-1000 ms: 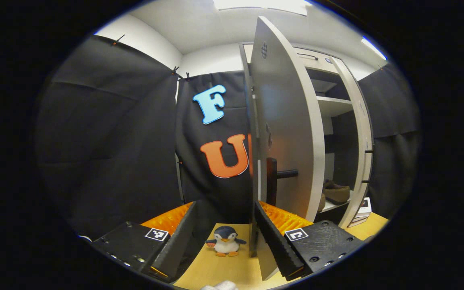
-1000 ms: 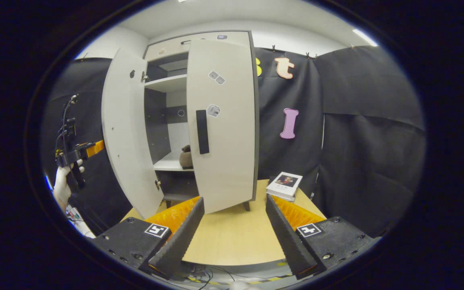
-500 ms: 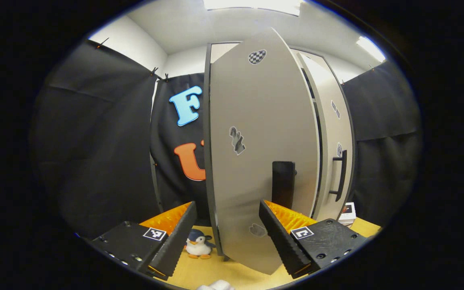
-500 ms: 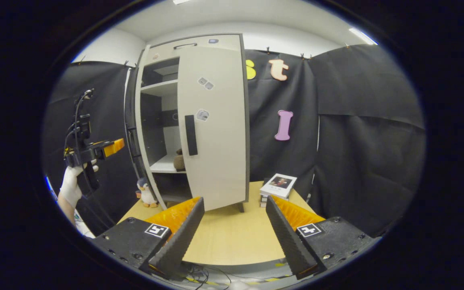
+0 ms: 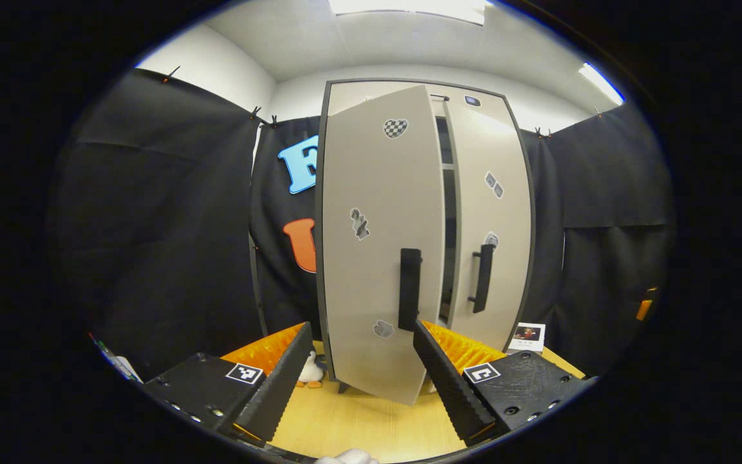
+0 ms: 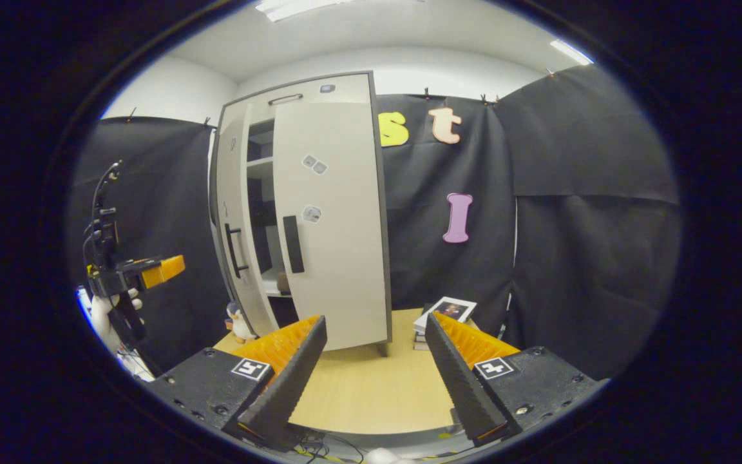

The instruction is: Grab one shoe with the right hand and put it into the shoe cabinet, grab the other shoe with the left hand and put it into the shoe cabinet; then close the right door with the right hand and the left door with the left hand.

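a: where does the shoe cabinet sit in the left gripper view?

b: centre of the frame, standing on the wooden table. its left door is ajar, swung out toward the camera, with a dark gap between it and the right door, which lies flush with the frame. each door carries a dark vertical handle.

a: and the left gripper?

b: at the bottom of the frame, fingers spread wide with nothing between them. the lower edge of the left door shows in the gap, apart from both fingers.

a: the right gripper?

b: bottom centre of the right gripper view, also spread wide and empty, over bare tabletop, well back from the cabinet.

a: can you see the shoes?

b: in the right gripper view, through the gap between the doors, there's a small brown shape on a shelf at middle height. probably a shoe, but it's too small to be sure.

a: anything else?

b: a toy penguin stands on the table by the cabinet's lower left corner. a stack of books lies at its lower right. at the left edge of that view, the left gripper is held up by a gloved hand, away from the door.
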### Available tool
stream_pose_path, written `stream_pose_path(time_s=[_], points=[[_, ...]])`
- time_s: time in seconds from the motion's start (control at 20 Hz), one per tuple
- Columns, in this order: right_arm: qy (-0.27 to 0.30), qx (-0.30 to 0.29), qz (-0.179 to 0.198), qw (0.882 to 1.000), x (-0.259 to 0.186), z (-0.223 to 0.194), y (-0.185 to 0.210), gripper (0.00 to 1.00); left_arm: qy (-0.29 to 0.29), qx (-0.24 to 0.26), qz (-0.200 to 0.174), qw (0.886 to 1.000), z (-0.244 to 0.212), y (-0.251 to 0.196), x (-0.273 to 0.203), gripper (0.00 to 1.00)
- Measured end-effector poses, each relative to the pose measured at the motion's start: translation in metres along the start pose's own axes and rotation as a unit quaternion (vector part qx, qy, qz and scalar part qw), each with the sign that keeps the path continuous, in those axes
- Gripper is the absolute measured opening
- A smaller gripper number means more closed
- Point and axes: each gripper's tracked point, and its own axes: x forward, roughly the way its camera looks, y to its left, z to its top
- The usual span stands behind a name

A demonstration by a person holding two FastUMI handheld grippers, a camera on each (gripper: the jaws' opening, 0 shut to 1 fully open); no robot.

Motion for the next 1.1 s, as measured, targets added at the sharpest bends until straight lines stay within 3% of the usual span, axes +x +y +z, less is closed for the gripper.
stream_pose_path(time_s=[0.3,0.45,0.65,1.1], points=[[-0.024,-0.007,0.027,0.999,-0.012,0.010,-0.025,0.99,0.003,0.000,0.020,1.000,0.000,-0.041,-0.084,0.97],[-0.034,-0.006,0.027,0.999,-0.027,0.011,-0.026,1.00,0.005,0.008,0.012,1.000,-0.004,-0.058,-0.114,1.00],[-0.061,-0.012,0.012,0.998,-0.053,0.014,-0.022,1.00,0.010,0.008,-0.009,1.000,-0.014,-0.070,-0.144,0.96],[-0.059,-0.013,-0.002,0.998,-0.085,-0.003,0.013,1.00,-0.015,0.037,-0.022,0.999,-0.009,-0.044,-0.170,0.96]])
